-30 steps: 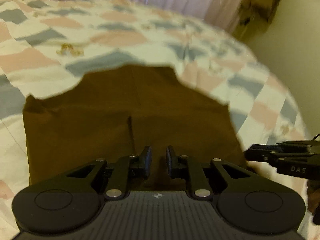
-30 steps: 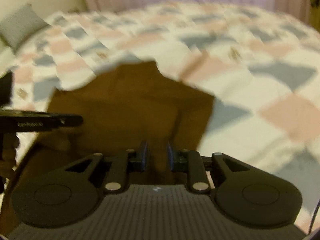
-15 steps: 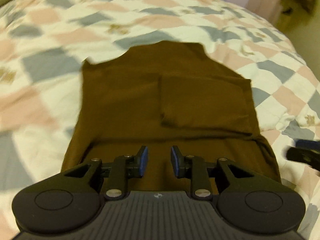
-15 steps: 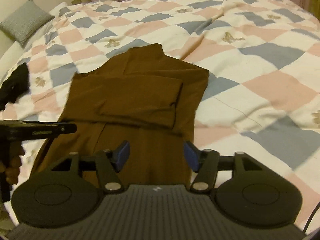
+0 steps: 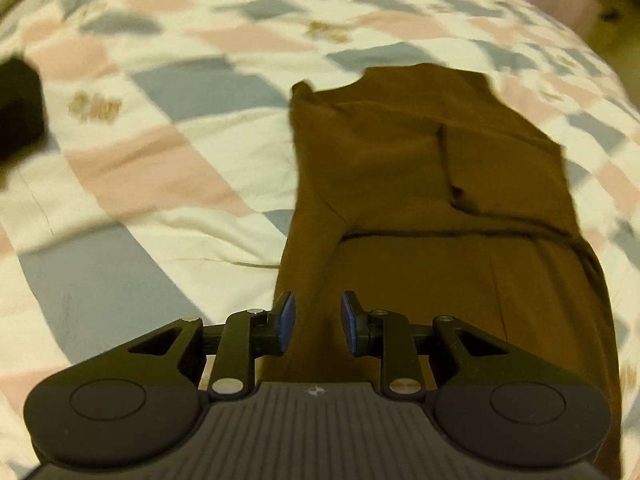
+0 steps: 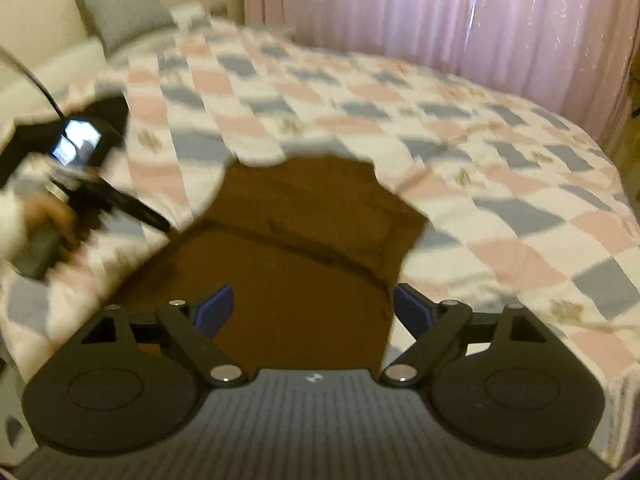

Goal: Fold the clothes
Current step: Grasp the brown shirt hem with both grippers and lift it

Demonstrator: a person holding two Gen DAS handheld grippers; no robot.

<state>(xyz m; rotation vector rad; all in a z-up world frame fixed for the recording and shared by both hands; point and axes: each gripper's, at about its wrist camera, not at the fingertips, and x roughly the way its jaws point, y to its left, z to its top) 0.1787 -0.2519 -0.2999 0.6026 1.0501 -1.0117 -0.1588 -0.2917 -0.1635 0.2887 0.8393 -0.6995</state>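
A brown garment lies flat on the checked quilt, folded into a long strip with its sleeves laid across the chest. It also shows in the right wrist view. My left gripper is open and empty over the garment's near left edge. My right gripper is wide open and empty over the garment's near right part. The left gripper shows in the right wrist view, held in a hand at the left.
The bed's checked quilt spreads all around the garment. A dark garment lies at the far left. A grey pillow sits at the bed's far left, and pink curtains hang behind the bed.
Both grippers let go of the brown garment and opened. It now lies flat on the quilt. The left gripper shifted left and the right gripper pulled back and tilted up.
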